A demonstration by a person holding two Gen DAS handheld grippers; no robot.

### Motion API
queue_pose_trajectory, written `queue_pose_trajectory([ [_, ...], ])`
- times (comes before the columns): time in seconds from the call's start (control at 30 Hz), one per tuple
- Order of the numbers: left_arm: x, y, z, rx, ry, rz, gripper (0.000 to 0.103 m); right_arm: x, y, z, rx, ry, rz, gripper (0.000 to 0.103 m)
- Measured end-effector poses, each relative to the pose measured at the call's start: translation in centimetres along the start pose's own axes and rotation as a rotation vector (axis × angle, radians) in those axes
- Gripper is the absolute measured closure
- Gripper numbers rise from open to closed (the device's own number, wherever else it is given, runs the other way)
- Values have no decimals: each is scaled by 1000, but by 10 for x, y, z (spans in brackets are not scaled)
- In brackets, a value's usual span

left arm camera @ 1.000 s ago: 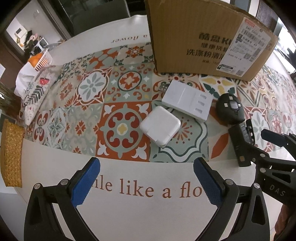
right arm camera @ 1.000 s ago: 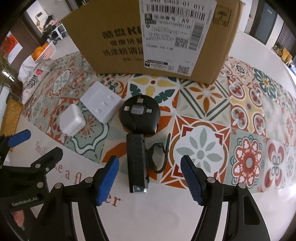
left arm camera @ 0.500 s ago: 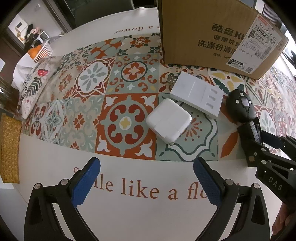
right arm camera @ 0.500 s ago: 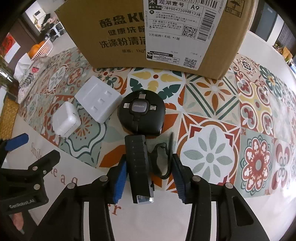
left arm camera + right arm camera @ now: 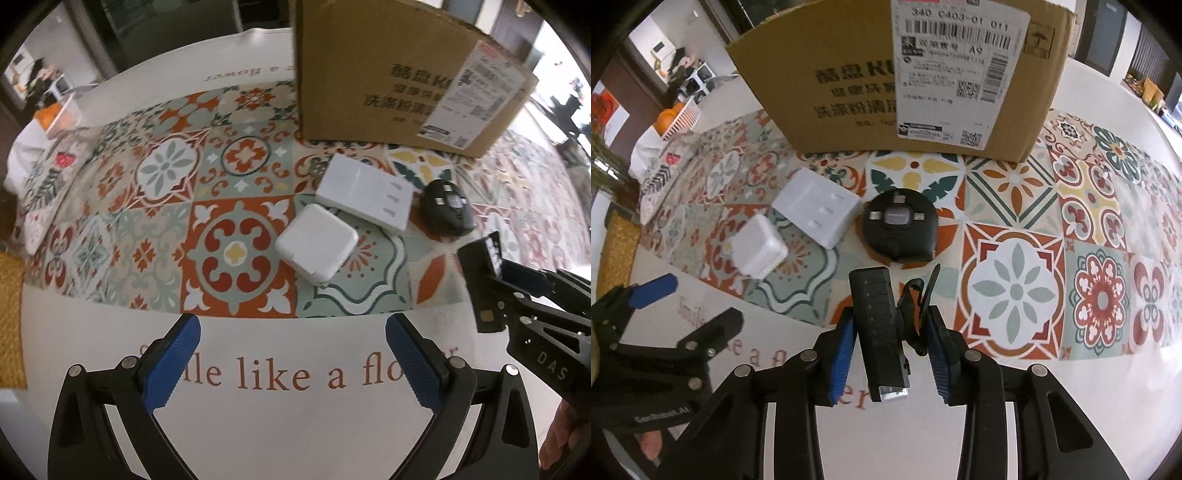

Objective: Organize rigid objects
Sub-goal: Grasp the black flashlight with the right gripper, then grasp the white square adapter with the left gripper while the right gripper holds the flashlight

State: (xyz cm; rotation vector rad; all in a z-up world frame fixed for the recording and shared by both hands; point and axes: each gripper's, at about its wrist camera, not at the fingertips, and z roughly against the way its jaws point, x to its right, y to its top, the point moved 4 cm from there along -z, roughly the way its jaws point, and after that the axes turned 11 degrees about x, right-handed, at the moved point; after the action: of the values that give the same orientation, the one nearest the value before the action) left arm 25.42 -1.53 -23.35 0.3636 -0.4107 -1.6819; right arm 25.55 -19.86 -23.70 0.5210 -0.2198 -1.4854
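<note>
My right gripper is shut on a long black light with a rubber strap and holds it lifted above the table; it also shows at the right of the left wrist view. A round black cable reel lies just beyond it. A white square charger and a flat white power strip lie side by side on the patterned mat. My left gripper is open and empty, near the charger over the white cloth. A cardboard box stands behind them.
The tiled mat covers a white tablecloth with red lettering. A floral cushion and a white basket of oranges sit at the far left. A woven yellow mat lies at the left edge.
My right gripper moved forward, closed on the black light and lifted it off the mat. My left gripper stayed open and shifted only slightly.
</note>
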Motion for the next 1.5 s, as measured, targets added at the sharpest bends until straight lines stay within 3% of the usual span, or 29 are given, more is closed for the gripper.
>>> queue_pose_trajectory([
  [0.23,6,17,-9,18,-102,-71,6,-8,0,-5,-29,12,-46,65],
  [0.47,13,33,-29,21,-91,-157,9,-7,-4,-21,-79,8,-103,65],
  [0.77,15,41,-61,-35,-101,-155,28,-5,-2,-35,-109,-9,-118,65],
  [0.93,15,43,-66,-37,-103,-148,49,-7,0,-35,-107,-5,-118,65],
  [1.13,18,38,-66,-24,-108,-128,49,-7,0,-34,-97,0,-120,65],
  [1.5,16,20,-13,70,-69,-79,49,-3,-2,-3,-32,25,-108,65],
])
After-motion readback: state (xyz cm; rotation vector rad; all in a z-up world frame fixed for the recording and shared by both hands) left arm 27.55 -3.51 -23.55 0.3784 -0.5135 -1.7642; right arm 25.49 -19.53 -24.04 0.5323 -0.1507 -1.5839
